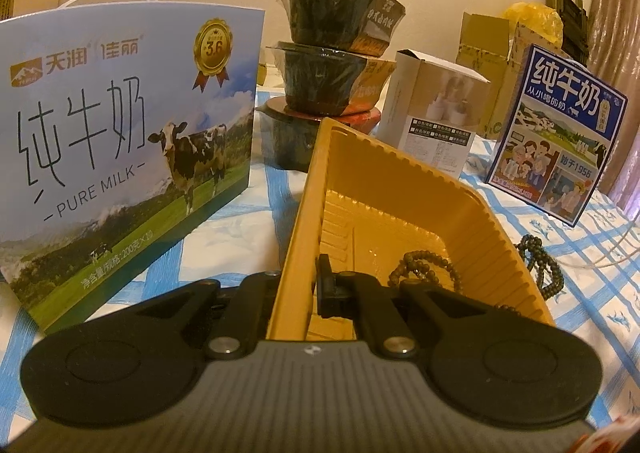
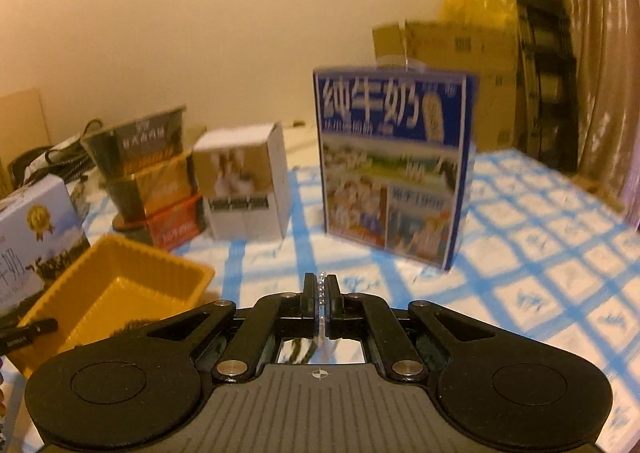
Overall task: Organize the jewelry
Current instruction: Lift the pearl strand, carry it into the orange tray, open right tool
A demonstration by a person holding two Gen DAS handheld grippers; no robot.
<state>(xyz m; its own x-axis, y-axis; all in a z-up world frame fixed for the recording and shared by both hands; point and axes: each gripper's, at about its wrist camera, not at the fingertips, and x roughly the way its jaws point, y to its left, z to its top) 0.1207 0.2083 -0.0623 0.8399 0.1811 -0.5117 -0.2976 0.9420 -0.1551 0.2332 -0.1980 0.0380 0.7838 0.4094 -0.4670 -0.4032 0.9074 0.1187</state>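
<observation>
- One yellow tray (image 1: pixel 404 189) is the only open container: thin moulded plastic, ribbed walls, rectangular, rounded corners. Left tool (image 1: pixel 298 285) is clamped narrow on its near left wall, one finger inside, one outside.
- Inside the tray, just right of the left tool's inner finger: a dark beaded bracelet (image 1: pixel 424 271), small round matte beads, lying on the tray floor.
- A second dark bead string (image 1: pixel 548 265) lies outside, on the cloth, just beside the tray's right wall.
- Right tool (image 2: pixel 321 293) is pinched shut on a silver bead chain (image 2: pixel 321 289): tiny shiny beads, held between the fingers, running back toward the camera. Tool is raised off the surface; tray sits low to its left.
- Ahead-left of the left tool: big pale-blue milk carton (image 1: pixel 120 141), glossy card, cow print, white cord handle.
- Straight ahead past the tray: stack of black bowls (image 1: pixel 332 65), three, film-wrapped, round, tapering.
- Ahead-right: small white carton (image 1: pixel 432 113), then a blue milk box (image 1: pixel 556 133), upright, printed card. The blue box stands right in front of the right tool.
- Surface: covered with white cloth (image 2: pixel 540 253), blue check pattern, small blue motifs, slightly wrinkled.
- Room: plain cream wall behind; brown cardboard boxes (image 2: pixel 460 65), a yellow plastic bag (image 2: pixel 476 1) on top, dark rack and ribbed beige curtain far right. Right view is motion-blurred.
</observation>
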